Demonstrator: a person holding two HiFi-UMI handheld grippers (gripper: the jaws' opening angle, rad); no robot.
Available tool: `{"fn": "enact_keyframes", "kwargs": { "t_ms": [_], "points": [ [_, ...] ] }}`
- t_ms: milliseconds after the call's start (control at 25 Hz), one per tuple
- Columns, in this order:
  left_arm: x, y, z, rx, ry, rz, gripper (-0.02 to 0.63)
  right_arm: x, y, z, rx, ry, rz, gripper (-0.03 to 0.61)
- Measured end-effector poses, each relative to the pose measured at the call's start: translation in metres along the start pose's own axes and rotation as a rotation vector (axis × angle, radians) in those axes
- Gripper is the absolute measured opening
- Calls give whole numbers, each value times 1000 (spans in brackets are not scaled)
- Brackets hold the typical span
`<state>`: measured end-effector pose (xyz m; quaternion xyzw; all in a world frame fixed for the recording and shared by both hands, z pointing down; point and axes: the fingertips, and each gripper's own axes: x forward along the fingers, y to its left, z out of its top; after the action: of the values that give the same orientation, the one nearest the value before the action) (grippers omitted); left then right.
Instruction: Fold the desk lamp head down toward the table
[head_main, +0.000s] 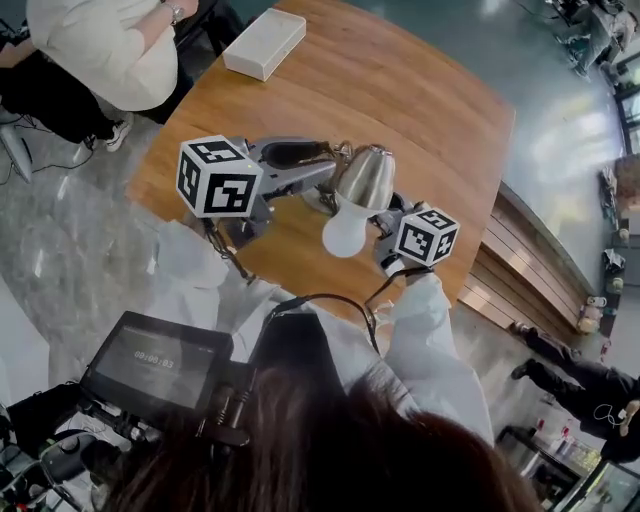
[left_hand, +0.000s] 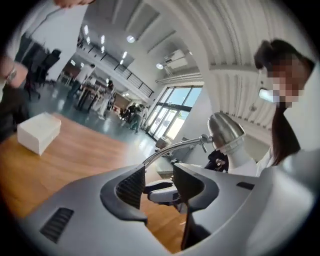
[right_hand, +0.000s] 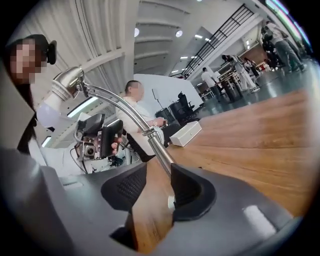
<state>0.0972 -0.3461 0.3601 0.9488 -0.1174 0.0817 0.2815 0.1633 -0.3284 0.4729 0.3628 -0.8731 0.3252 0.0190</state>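
Observation:
A desk lamp stands near the front edge of the wooden table (head_main: 400, 90). Its silver lamp head (head_main: 365, 178) is raised, with a white bulb (head_main: 345, 235) pointing toward me. My left gripper (head_main: 325, 162) is just left of the head, by the lamp's arm, jaws open. In the left gripper view the left gripper (left_hand: 159, 182) holds nothing; the curved arm (left_hand: 172, 148) and lamp head (left_hand: 226, 131) lie beyond it. My right gripper (head_main: 385, 238) sits right of the bulb. In the right gripper view the right gripper (right_hand: 157, 187) is open, with the lamp's lower pole (right_hand: 159, 147) rising beside its right finger.
A white box (head_main: 263, 42) lies at the table's far edge, also in the left gripper view (left_hand: 39, 131) and the right gripper view (right_hand: 185, 133). A person in a white top (head_main: 100, 40) stands at the far left corner. A monitor rig (head_main: 155, 360) hangs below me.

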Motion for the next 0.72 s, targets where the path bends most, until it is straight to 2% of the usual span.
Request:
{"fn": "enact_keyframes", "kwargs": {
  "t_ms": [120,280,320,440,640,720],
  "points": [
    [4,-4,-8,-249,44,-119,193,1,2,-2,-101,11,25,157],
    [5,-8,-13,-674,51,-241,209,9,5,-4,-234,35,44,186],
    [4,-10,-10,-752,41,-291,219,11,6,-5,-251,38,48,186],
    [3,-13,0,-900,-1,-402,232,19,9,-6,-294,44,54,187],
    [9,-9,-6,-1090,-1,-463,231,32,19,-7,-361,58,73,186],
    [12,-11,-6,-1138,7,-483,230,36,23,-6,-377,59,77,186]
  ]
}}
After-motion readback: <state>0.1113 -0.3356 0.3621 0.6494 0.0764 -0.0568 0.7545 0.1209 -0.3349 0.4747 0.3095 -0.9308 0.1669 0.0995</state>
